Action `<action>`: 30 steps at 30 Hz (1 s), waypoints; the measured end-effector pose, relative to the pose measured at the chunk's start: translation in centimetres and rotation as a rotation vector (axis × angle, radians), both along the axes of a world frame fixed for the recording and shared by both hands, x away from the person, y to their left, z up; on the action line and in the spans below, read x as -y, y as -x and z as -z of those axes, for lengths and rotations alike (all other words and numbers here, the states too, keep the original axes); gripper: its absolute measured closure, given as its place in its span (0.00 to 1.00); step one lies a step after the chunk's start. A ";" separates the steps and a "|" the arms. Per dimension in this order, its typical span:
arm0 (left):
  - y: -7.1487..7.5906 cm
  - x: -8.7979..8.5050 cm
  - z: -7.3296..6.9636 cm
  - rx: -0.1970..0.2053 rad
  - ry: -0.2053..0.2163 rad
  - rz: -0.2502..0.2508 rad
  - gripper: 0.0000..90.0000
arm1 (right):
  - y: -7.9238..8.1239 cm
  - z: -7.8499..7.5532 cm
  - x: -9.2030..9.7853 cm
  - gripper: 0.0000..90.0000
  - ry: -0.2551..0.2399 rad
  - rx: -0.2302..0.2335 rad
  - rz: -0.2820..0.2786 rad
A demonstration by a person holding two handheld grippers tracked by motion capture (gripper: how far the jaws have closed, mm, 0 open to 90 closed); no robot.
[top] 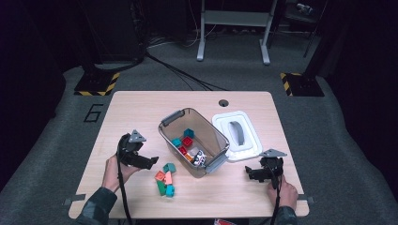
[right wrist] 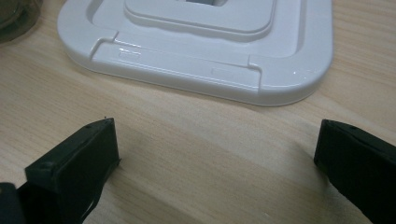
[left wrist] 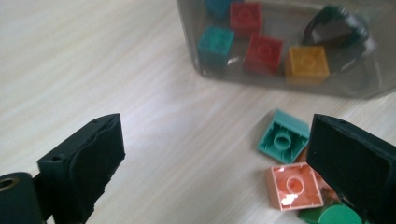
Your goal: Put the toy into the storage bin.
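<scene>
A clear plastic bin (top: 171,117) stands mid-table with several coloured bricks inside; through its wall (left wrist: 373,74) I see a red brick (left wrist: 264,52), a yellow one (left wrist: 307,60) and a teal one (left wrist: 215,42). Loose bricks (top: 165,180) lie on the table in front of the bin, among them a teal brick (left wrist: 284,142) upside down and a salmon brick (left wrist: 294,186). My left gripper (top: 152,161) (left wrist: 217,140) hovers open just left of that pile, nothing between its jaws. My right gripper (top: 248,172) (right wrist: 217,140) rests open over bare wood near the white lid (right wrist: 201,46).
The white lid (top: 237,136) with a grey handle lies flat to the right of the bin. A cable hole (top: 223,102) sits near the table's far edge. Bare wood spreads across the far left part of the table (top: 136,112).
</scene>
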State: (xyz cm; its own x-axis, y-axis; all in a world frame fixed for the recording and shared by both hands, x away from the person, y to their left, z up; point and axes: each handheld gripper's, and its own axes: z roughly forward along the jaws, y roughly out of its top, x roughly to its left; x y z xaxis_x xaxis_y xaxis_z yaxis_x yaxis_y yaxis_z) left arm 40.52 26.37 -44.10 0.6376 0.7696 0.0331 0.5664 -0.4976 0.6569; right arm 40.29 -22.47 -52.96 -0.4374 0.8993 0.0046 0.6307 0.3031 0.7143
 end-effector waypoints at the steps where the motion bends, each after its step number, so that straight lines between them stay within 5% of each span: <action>1: 0.1 -0.1 0.3 -0.010 -0.001 -0.003 0.04 | 0.0 0.0 0.0 0.00 -0.002 -0.002 0.001; 10: 0.2 -0.1 3.9 -0.092 0.004 0.001 0.02 | 0.0 0.0 0.0 0.00 -0.001 -0.001 0.001; 15: 0.4 0.6 5.2 -0.101 -0.001 -0.006 0.02 | 0.0 0.0 0.0 0.00 0.000 0.000 0.000; 30: -0.2 -0.8 5.8 -0.109 -0.023 -0.053 0.03 | 0.0 0.0 0.0 0.00 0.000 0.000 0.000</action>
